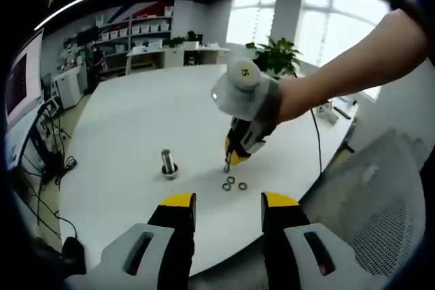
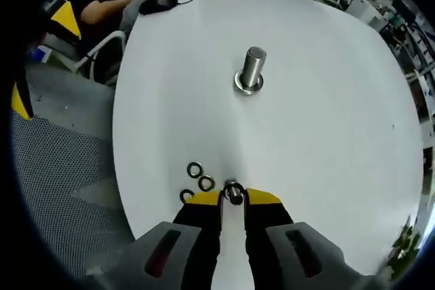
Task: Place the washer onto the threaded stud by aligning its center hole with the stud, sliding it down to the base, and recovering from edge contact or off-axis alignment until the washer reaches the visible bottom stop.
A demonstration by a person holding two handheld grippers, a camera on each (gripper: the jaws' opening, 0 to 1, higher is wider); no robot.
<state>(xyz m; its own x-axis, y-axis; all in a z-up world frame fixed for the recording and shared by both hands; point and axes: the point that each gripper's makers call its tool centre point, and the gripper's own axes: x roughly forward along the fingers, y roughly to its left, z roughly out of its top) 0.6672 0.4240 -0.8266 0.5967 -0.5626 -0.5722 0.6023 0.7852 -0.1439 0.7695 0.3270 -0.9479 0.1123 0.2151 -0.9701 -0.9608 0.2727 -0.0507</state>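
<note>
The threaded stud (image 1: 168,161) stands upright on its round base on the white table (image 1: 136,120); in the right gripper view the stud (image 2: 252,67) is ahead of the jaws, well apart from them. My right gripper (image 2: 233,198) is shut on a washer (image 2: 234,191), held on edge between the yellow tips just above the table. Three loose washers (image 2: 201,180) lie just left of it. In the left gripper view the right gripper (image 1: 230,161) points down beside those washers (image 1: 234,184), to the right of the stud. My left gripper (image 1: 229,202) hangs open with nothing in it near the table's edge.
A grey mesh chair (image 1: 387,202) stands beside the table's near edge, and the chair (image 2: 61,168) also sits left of the jaws. Cables (image 1: 47,168) hang off the far-left side. A person (image 2: 102,1) sits beyond the table. The table (image 2: 326,134) is bare around the stud.
</note>
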